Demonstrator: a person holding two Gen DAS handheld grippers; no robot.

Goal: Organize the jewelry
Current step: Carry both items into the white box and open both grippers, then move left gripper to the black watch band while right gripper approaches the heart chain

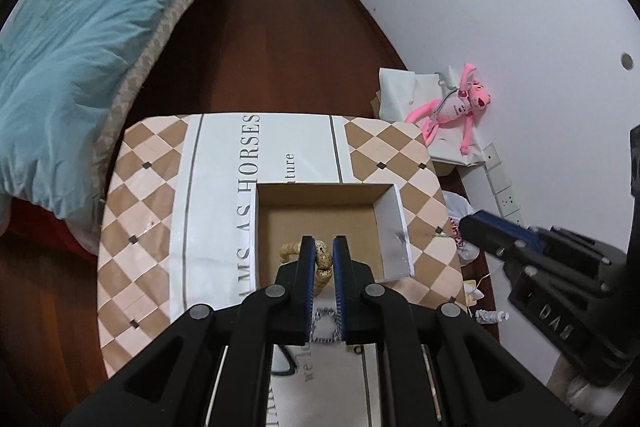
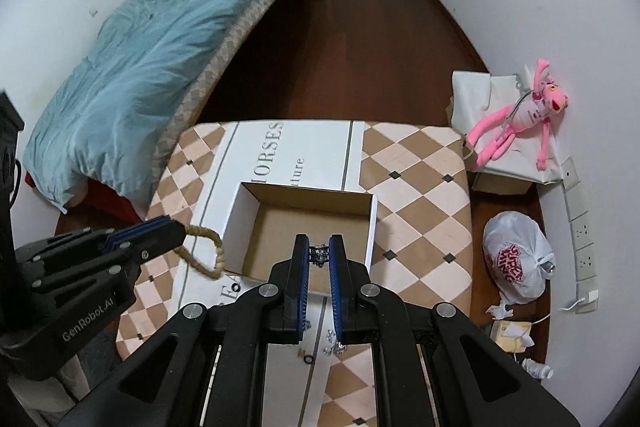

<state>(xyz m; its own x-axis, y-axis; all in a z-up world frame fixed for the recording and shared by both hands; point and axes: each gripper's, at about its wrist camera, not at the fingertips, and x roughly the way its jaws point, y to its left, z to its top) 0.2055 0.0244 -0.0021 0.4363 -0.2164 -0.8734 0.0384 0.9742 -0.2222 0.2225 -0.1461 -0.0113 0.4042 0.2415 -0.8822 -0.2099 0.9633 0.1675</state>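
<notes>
Both loads hang over the box [image 2: 240, 227]: left gripper [image 1: 323, 259] fingers pinch a beaded bracelet [image 1: 324, 261], right gripper [image 2: 319, 255] fingers pinch a sparkly piece [image 2: 319, 253]. Next, probably, part the fingers and drop both in.

Partly hidden jewellery and cropped surroundings

The left gripper [image 1: 323, 257] covers most of the speckled beige bead bracelet [image 1: 322, 259]; the sparkly silver chain piece [image 2: 320, 253] between the right gripper [image 2: 319, 255] fingertips is too small to identify. The diamond-patterned tan tablecloth's [image 1: 136, 211] lettering is cut off by the open white-sided cardboard box [image 1: 394, 227], and gripper bodies hide the table's near edge.
</notes>
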